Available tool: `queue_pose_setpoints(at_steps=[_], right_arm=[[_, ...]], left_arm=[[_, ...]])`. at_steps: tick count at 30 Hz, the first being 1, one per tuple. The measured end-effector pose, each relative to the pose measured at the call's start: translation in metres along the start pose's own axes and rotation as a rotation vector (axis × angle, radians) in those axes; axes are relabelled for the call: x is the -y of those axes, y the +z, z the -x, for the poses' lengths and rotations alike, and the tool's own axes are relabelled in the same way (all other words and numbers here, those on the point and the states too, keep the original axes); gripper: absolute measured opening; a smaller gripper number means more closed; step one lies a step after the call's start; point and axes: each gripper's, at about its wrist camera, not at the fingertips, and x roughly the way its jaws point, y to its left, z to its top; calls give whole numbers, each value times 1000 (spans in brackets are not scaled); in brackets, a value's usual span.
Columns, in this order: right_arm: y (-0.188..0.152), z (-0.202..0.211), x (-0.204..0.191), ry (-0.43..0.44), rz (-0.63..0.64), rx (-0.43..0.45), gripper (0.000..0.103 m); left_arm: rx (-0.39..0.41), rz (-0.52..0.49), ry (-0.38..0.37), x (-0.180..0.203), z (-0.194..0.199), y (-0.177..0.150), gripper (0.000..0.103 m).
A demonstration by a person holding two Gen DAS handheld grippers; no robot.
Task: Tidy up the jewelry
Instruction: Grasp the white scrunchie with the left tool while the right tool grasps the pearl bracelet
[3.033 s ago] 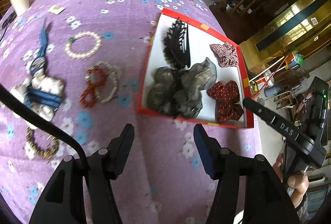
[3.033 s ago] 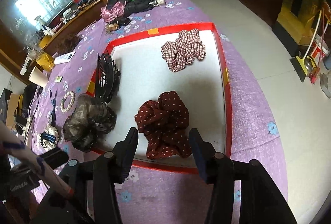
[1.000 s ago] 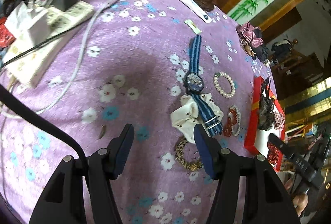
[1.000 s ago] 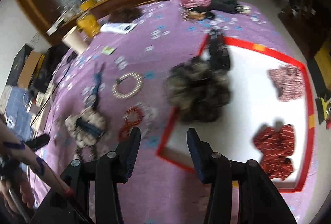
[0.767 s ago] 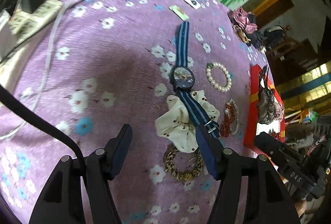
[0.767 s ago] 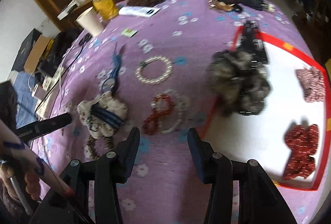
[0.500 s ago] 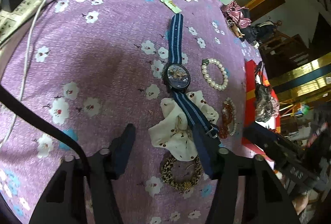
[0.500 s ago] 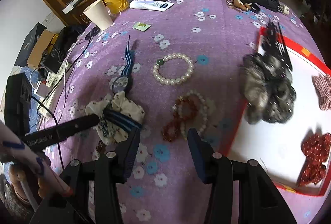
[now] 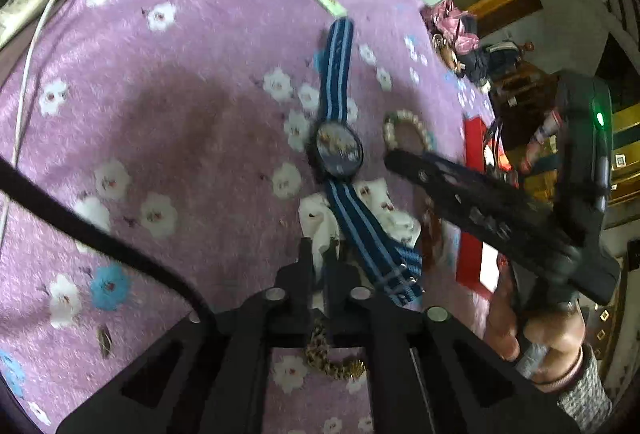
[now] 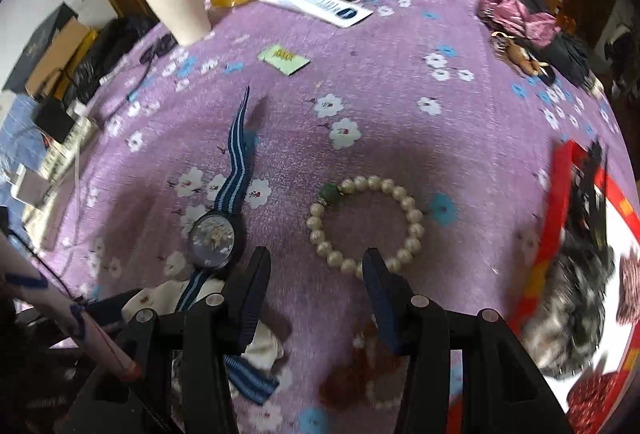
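Below, line by line:
Left hand-held gripper (image 9: pixel 320 254): jaws pinched together on the white scrunchie (image 9: pixel 320 222) (a gold chain bracelet (image 9: pixel 334 364) lies under its body).
Right hand-held gripper (image 10: pixel 316 274): jaws spread, holding nothing, hovering above the tabletop (image 10: pixel 400 81).
Watch (image 10: pixel 216 236): blue striped strap, lying across the scrunchie.
Pearl bracelet (image 10: pixel 366 220): flat, just ahead of the right fingertips.
Red tray (image 10: pixel 560 201): far right, holding hair accessories.
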Motion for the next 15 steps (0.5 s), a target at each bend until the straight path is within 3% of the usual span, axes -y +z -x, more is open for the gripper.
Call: queue_pose_setpoints(at_steps=[3,4,6,8,15], right_arm=[[3,-8,-6,-31,27,-10,47],[3,-11,-6,-42,27,-17,41],[3,-12,-7,-18,18,-6,18],[3,-12,-10,-32,19,-4,12],[-8,17,2,120,-124,25,10]], left_arm=[[22,3,-7,1,11,-4,3],[31,8,-15,1,17,-5,3],[55,11,-22,0,32,-9,3],[73,12,-20,-1,44,-11,3],[148,-1,-50,2,95,-21,3]])
